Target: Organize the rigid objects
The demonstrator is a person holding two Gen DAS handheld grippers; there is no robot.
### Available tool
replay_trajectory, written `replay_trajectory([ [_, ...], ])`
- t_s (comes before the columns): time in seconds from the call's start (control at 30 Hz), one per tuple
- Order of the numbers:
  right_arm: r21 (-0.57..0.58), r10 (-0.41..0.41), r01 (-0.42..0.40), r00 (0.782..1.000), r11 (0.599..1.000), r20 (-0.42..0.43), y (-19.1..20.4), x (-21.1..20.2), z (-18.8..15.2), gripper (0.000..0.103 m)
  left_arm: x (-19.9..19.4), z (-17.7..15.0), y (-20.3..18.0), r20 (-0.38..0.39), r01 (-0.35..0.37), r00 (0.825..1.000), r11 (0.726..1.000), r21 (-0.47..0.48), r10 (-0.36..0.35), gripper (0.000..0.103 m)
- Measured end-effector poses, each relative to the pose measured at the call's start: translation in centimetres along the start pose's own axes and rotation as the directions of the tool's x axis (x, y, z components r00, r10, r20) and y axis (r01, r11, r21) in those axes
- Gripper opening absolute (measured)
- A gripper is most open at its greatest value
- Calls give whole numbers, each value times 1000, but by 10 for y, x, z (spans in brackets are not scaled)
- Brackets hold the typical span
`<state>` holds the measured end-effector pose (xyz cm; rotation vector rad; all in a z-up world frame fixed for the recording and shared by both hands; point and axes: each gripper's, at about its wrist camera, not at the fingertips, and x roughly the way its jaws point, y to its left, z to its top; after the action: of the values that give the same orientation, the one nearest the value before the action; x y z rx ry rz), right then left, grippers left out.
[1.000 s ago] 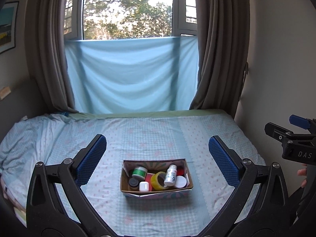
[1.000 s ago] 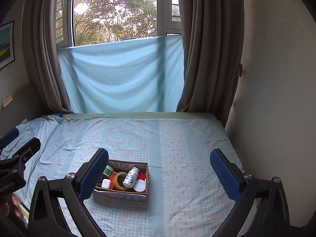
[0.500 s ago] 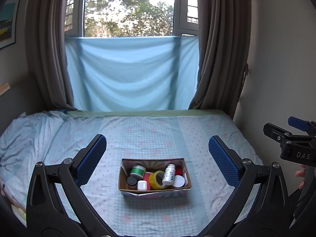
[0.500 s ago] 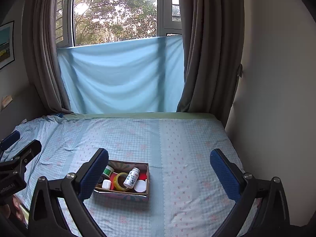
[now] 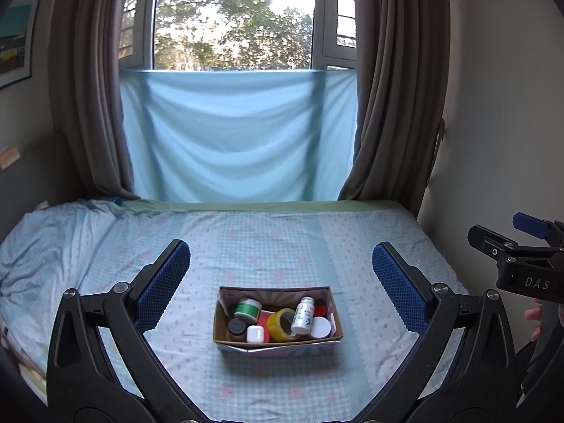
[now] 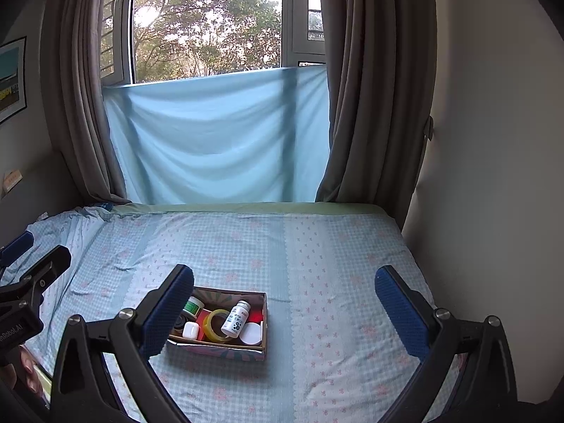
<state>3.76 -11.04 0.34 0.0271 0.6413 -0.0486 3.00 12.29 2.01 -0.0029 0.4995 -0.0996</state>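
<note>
A small open cardboard box (image 5: pixel 276 347) stands on the bed, also in the right wrist view (image 6: pixel 225 349). It holds a white pill bottle (image 5: pixel 304 315) leaning on a yellow tape roll (image 5: pixel 280 324), a green-labelled jar (image 5: pixel 247 310), a white earbud case (image 5: pixel 255 333), a dark jar (image 5: pixel 236 328), a white lid (image 5: pixel 320 328) and red items. My left gripper (image 5: pixel 280 275) is open and empty, above and in front of the box. My right gripper (image 6: pixel 285 292) is open and empty, with the box behind its left finger.
The bed (image 5: pixel 282 239) has a light blue checked sheet, rumpled at the left. Grey curtains (image 5: pixel 394 105) and a blue cloth (image 5: pixel 236 134) hang at the window behind. A wall (image 6: pixel 493 176) runs along the bed's right side.
Both views have shifted slightly; the box sits a little lower and more centred in the left wrist view. Both grippers stay open and nothing in the box has moved.
</note>
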Motion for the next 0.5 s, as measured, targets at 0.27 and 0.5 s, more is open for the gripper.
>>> replay_trajectory([
  [0.27,-1,1,-1,1000,1000,1,0,0,0,102,-3,0,-1,13,0,1000,1000,12,0,103],
  [0.5,-2,2,-2,1000,1000,2,0,0,0,102,-4,0,-1,20,-13,1000,1000,13,13,103],
])
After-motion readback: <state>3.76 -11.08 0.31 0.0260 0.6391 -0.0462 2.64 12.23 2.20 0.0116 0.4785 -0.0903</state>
